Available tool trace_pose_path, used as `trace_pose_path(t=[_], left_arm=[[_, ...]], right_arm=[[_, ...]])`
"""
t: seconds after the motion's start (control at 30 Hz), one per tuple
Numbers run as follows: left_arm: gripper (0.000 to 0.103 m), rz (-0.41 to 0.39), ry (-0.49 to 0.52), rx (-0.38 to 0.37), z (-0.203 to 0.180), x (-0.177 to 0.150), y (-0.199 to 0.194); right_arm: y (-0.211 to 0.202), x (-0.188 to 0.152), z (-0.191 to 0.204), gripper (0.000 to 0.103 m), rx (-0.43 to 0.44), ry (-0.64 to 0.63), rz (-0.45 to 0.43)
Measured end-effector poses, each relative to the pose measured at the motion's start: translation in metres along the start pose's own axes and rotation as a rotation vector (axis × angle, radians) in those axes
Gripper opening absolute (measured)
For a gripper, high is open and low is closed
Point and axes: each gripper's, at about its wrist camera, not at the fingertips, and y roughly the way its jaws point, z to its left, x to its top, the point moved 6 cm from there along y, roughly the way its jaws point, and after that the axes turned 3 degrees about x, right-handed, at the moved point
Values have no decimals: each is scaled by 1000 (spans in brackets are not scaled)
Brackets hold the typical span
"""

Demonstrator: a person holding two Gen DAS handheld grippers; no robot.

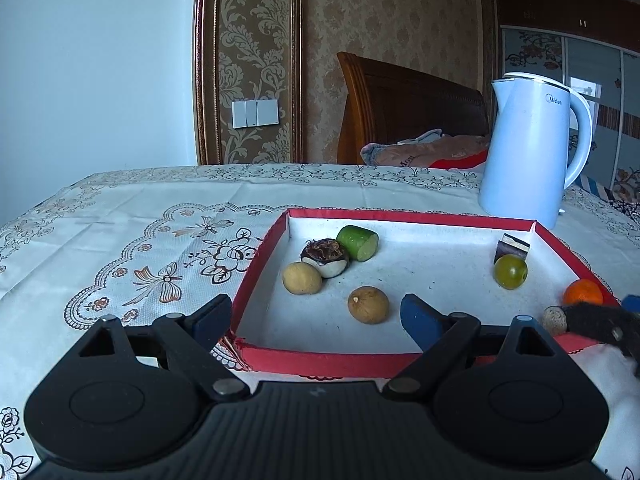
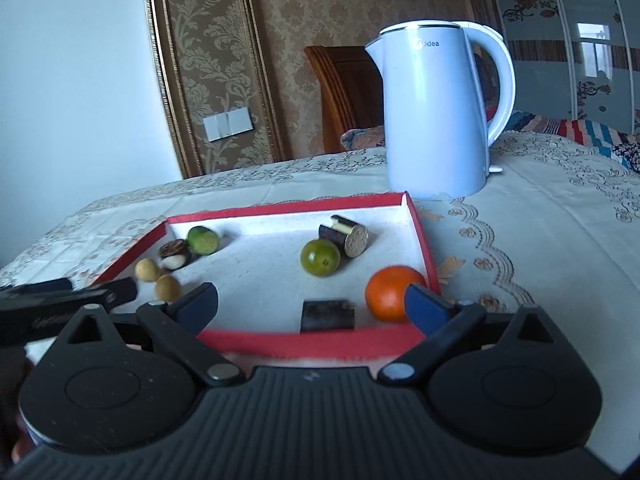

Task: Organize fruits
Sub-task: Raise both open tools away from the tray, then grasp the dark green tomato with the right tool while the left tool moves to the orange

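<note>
Eight fruit pcs in red tray (image 2: 384, 199), kettle (image 2: 432, 120) behind

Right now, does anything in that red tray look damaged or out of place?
Yes. The red tray's near-left corner is torn and frayed, its wall splitting open. Dark specks litter the white lining. The fruit lies loose in two scattered groups rather than sorted. The white kettle stands upright behind the tray.
</note>
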Motion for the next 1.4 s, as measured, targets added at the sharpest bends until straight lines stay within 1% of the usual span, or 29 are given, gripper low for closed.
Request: trace_pose_path(t=[0.13, 0.23, 0.37, 0.4, 0.47, 0.53, 0.57, 0.63, 0.73, 0.77, 0.8, 0.87, 0.97, 1.07, 1.23, 1.3, 1.4], left_arm=[[92, -7, 4, 2, -1, 0, -2], [91, -7, 5, 3, 0, 0, -1], [91, -4, -2, 4, 1, 0, -1], [91, -3, -4, 3, 1, 0, -1], [91, 0, -8, 2, 2, 0, -1], [91, 0, -5, 0, 2, 0, -1], [91, -1, -4, -1, 2, 0, -2], [91, -3, 0, -2, 2, 0, -2], [91, -2, -2, -3, 2, 0, -3], [91, 0, -3, -5, 2, -1, -3], [91, 1, -3, -5, 1, -1, -2], [91, 1, -1, -5, 1, -1, -3], [91, 3, 0, -5, 1, -1, -3], [91, 5, -5, -9, 2, -1, -3], [91, 14, -3, -25, 1, -3, -5], [91, 18, -11, -49, 2, -5, -9], [92, 16, -9, -115, -2, -8, -17]], right_arm=[[-19, -21, 8, 99, 41, -55, 50], [-25, -29, 20, 99, 39, -124, 71], [-17, -32, 39, 91, 45, -201, 120], [-14, -34, 42, 86, 37, -217, 134], [-6, -38, 47, 80, 19, -238, 167], [-1, -39, 50, 73, 29, -236, 189], [1, -39, 52, 66, 30, -236, 195], [5, -38, 55, 61, 42, -239, 201], [11, -39, 60, 45, 54, -244, 216], [12, -40, 61, 36, 55, -246, 222], [13, -40, 61, 32, 56, -247, 227], [13, -40, 60, 30, 57, -234, 225], [12, -39, 57, 30, 58, -210, 221], [11, -38, 52, 30, 41, -193, 216], [4, -37, 36, 30, -44, -171, 200], [0, -36, 25, 30, -69, -163, 197], [0, -34, 8, 30, -85, -122, 202]])
